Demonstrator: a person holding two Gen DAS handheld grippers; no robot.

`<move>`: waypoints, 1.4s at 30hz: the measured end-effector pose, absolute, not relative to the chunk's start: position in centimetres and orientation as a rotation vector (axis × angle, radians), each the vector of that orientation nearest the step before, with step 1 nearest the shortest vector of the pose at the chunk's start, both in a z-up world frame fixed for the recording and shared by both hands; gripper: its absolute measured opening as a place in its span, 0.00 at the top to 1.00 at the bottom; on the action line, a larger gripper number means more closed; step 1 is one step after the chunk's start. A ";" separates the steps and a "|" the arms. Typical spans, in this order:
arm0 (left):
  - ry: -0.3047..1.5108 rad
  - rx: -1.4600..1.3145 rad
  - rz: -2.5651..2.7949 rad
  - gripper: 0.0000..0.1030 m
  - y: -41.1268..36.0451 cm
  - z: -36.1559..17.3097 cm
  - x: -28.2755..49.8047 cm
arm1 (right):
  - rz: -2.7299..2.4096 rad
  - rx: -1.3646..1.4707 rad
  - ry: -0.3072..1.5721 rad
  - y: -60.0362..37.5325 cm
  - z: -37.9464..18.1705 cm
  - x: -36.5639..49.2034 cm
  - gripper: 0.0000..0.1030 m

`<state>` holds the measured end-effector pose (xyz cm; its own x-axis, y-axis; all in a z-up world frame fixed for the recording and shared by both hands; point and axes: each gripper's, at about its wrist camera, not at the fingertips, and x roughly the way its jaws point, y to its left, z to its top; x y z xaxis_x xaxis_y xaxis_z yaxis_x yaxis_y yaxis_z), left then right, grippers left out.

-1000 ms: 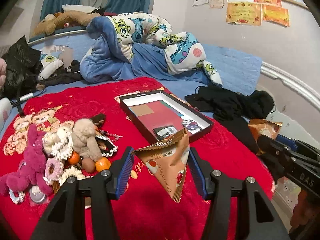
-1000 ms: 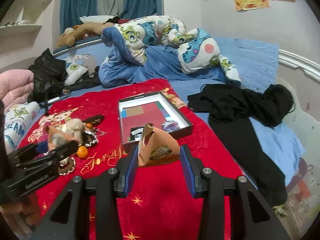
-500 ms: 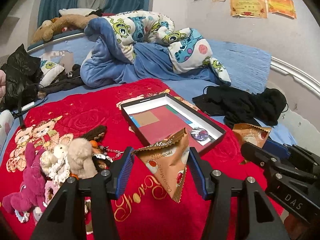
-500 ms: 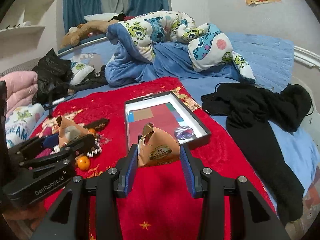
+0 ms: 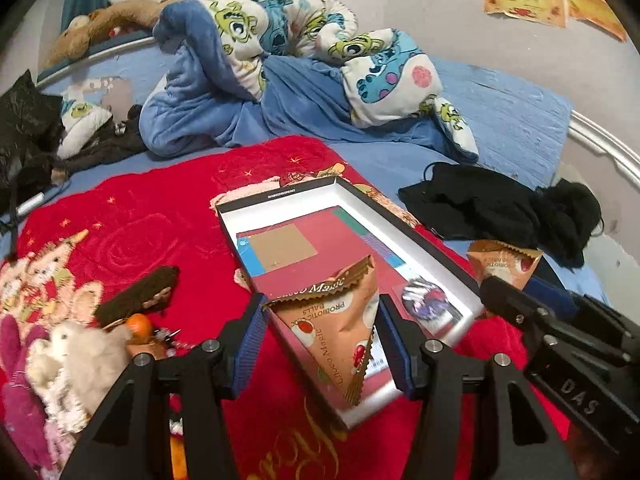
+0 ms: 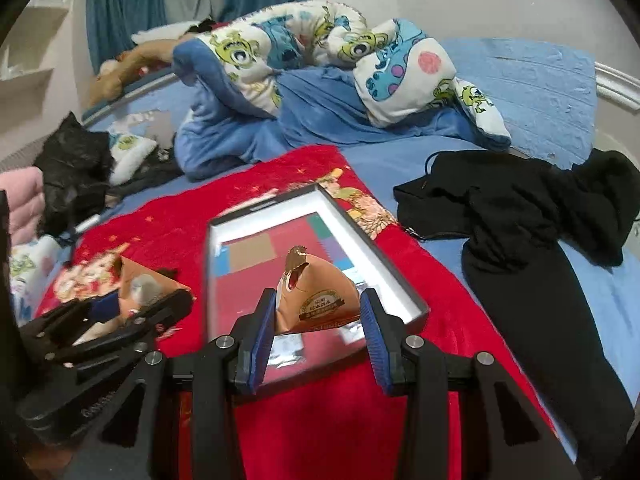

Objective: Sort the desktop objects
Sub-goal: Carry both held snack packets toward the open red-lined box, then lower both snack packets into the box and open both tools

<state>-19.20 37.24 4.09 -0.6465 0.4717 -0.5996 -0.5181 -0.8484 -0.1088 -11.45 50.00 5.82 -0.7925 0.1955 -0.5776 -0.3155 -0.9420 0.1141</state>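
Gripping a tan triangular snack packet (image 5: 336, 320), my left gripper (image 5: 318, 338) hangs over the near end of the open box (image 5: 424, 246). My right gripper (image 6: 318, 332) clamps a second packet (image 6: 316, 300) there too. Only the left view shows the stuffed toys (image 5: 72, 356).

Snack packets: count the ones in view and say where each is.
2. One snack packet sits between the left gripper's fingers, the other packet between the right gripper's, both over the open box. Others may be hidden.

Two snack pouches (image 5: 338, 320) over tray (image 5: 280, 200)
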 end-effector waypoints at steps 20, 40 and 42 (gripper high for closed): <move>0.293 -0.867 2.426 0.46 40.3 -2.6 -21.3 | 2.678 -0.924 0.475 51.8 -1.4 -15.7 0.61; 0.333 -0.862 2.377 0.46 42.1 -3.5 -20.7 | 2.693 -0.943 0.407 51.8 -1.8 -16.2 0.61; 0.332 -0.861 2.378 0.46 42.1 -3.5 -20.7 | 2.696 -0.941 0.415 51.8 -1.8 -16.1 0.61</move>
<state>-20.72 42.10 -3.50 -0.6217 0.4392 -0.6485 -0.6001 -0.7992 0.0341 -16.10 51.79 -1.80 -0.7581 0.1443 -0.6359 -0.3289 -0.9267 0.1818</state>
